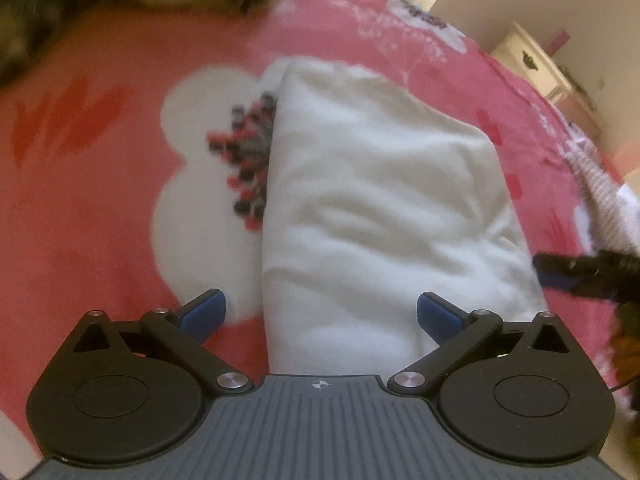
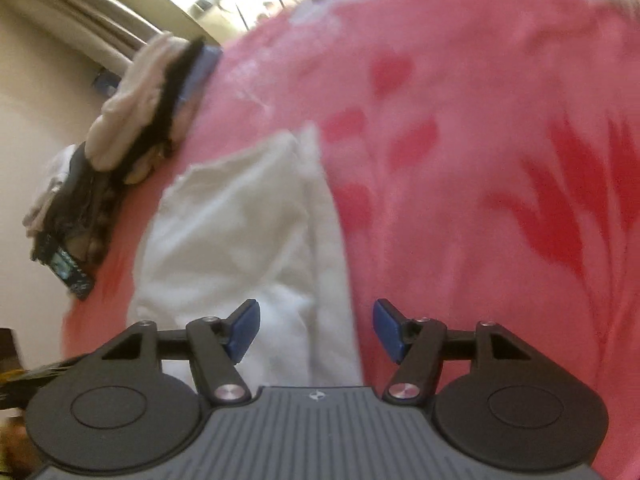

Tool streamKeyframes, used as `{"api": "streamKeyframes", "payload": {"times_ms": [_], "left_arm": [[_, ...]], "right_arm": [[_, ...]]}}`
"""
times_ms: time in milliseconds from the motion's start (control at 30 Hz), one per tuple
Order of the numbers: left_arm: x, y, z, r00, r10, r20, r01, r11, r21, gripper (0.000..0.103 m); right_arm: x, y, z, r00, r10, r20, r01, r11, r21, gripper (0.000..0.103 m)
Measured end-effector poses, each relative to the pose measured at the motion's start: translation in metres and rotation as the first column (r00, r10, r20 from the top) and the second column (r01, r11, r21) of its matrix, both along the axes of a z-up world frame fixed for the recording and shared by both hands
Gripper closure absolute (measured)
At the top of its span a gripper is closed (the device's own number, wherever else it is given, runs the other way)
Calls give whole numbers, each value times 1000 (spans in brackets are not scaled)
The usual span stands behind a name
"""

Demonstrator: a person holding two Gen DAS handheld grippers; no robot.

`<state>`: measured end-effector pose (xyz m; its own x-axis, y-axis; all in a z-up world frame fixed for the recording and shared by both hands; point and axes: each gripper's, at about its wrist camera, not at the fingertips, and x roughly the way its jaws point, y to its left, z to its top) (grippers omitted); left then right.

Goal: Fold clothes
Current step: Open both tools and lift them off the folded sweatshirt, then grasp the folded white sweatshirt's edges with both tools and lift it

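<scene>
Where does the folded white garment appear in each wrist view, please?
Left wrist: white garment fills the centre, running from the top down between the open fingers.
Right wrist: it lies centre-left, reaching down to the left finger.
Shared landmark: pink blanket beneath it.

Quick count: one white folded garment [image 1: 384,208] lying on one pink bedspread [image 1: 100,208]; same two show in the right wrist view, garment [image 2: 232,232] and bedspread [image 2: 480,200]; two grippers total, left gripper [image 1: 320,312] and right gripper [image 2: 316,328], each with two blue-padded fingers, so four pads; the right one also pokes into the left view at the edge [image 1: 568,272]; one pile of other clothes [image 2: 132,128] at the bed's far side, can't count the pieces in it, too blurry; one small cabinet [image 1: 532,60] by the wall; one dark blurry heap [image 1: 48,12] top left, no idea what it is.
</scene>
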<state>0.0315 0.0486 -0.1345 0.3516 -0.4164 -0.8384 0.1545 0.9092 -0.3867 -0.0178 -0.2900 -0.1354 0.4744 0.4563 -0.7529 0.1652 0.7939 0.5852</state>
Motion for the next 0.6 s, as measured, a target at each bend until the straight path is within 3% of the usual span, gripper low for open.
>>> {"api": "streamKeyframes", "payload": {"times_ms": [133, 200, 300, 367, 600], "left_arm": [[5, 9, -6, 1000, 23, -11, -24, 997, -78, 9], [13, 10, -7, 1000, 26, -1, -26, 994, -108, 18], [33, 10, -13, 1000, 17, -3, -17, 988, -152, 22], [48, 9, -16, 1000, 17, -6, -17, 984, -178, 24], [73, 15, -26, 999, 47, -23, -51, 956, -288, 24]], "right_arm": [[1, -17, -26, 1000, -14, 3, 13, 980, 197, 36], [3, -26, -39, 1000, -23, 4, 21, 956, 294, 36], [21, -30, -56, 999, -35, 26, 21, 911, 413, 40], [42, -28, -66, 999, -33, 40, 12, 894, 449, 50], [103, -4, -82, 993, 62, 98, -103, 863, 495, 57]]}}
